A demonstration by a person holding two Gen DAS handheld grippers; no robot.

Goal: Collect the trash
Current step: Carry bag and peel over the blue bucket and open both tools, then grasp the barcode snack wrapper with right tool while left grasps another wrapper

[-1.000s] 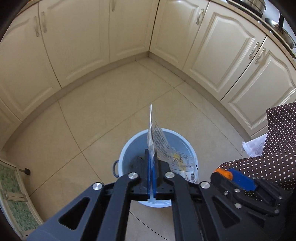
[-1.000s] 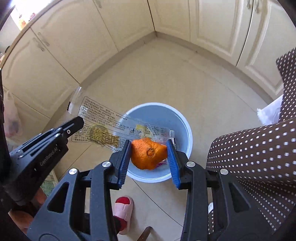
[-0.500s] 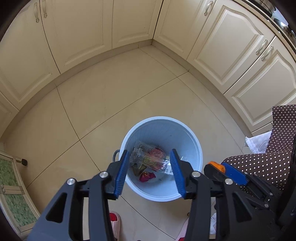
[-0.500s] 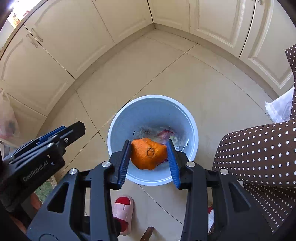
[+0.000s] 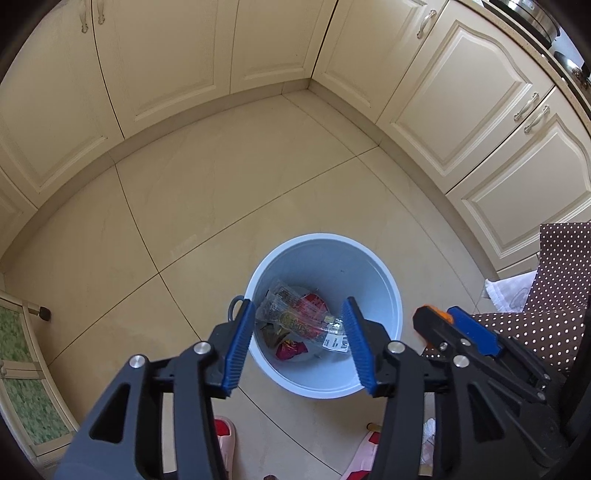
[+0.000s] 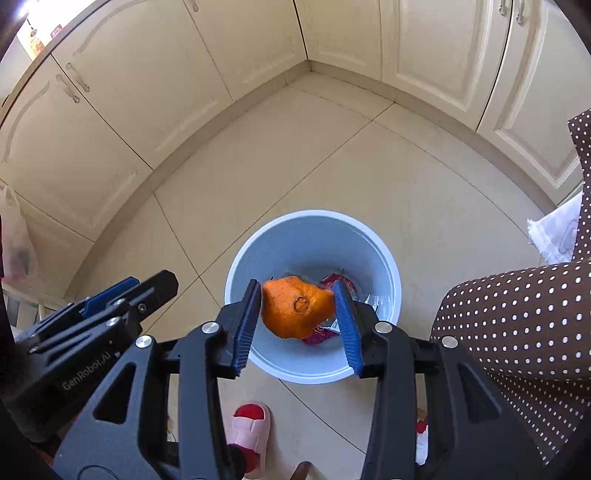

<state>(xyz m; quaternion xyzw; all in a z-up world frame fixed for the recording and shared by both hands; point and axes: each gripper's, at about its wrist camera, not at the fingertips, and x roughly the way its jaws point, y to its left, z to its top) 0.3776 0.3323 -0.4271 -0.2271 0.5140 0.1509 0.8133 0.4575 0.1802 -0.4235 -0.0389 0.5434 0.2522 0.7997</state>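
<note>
The bin (image 5: 323, 258) stands on the floor (image 5: 221, 206) in the corner formed by the cabinets (image 5: 461, 96). Wrappers (image 5: 295, 317) lie in its bottom. Above it, the peel (image 6: 295, 308) sits between the right claw's (image 6: 299, 325) fingers; a slipper (image 6: 249, 428) lies nearer.

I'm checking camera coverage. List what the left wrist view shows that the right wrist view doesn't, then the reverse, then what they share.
Left wrist only: pots on the counter and a green-panelled frame at the floor's edge.
Right wrist only: the right gripper clamping the orange peel above the bin, and a plastic bag hanging at the left.
Both: the blue bin holding wrappers, the tiled floor, cream cabinets, polka-dot fabric and a pink slipper.
</note>
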